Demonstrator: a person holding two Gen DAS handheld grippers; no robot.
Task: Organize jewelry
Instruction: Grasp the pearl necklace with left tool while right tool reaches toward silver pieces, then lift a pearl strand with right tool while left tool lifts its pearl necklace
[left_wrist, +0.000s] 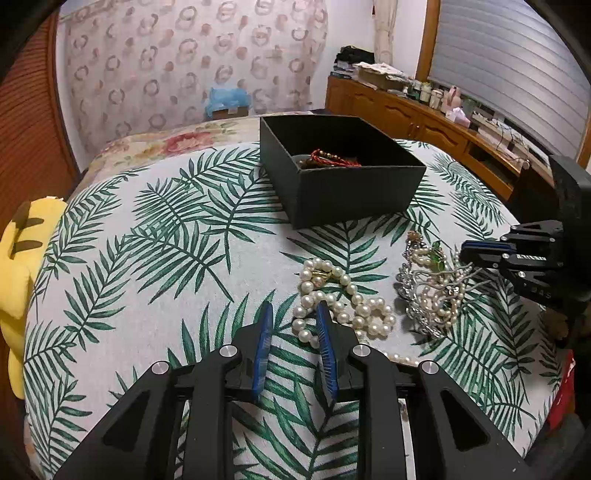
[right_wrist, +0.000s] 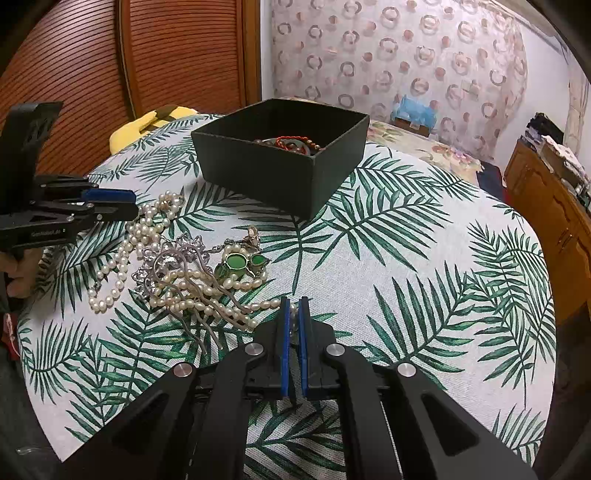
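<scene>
On the tablecloth (right_wrist: 406, 258), the box (right_wrist: 284, 177) sits behind the jewelry pile (right_wrist: 192, 273), bracelets (right_wrist: 291, 142) inside

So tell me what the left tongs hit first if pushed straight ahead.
Probably the cloth: the left tongs angle down at bare leaf-print tablecloth, with the large-pearl necklace against their right finger.

Cloth (left_wrist: 147, 258) white, green palm fronds; box (left_wrist: 332, 192) black; pearls (left_wrist: 343, 306) cream; tongs pads (right_wrist: 284, 343) blue.
</scene>
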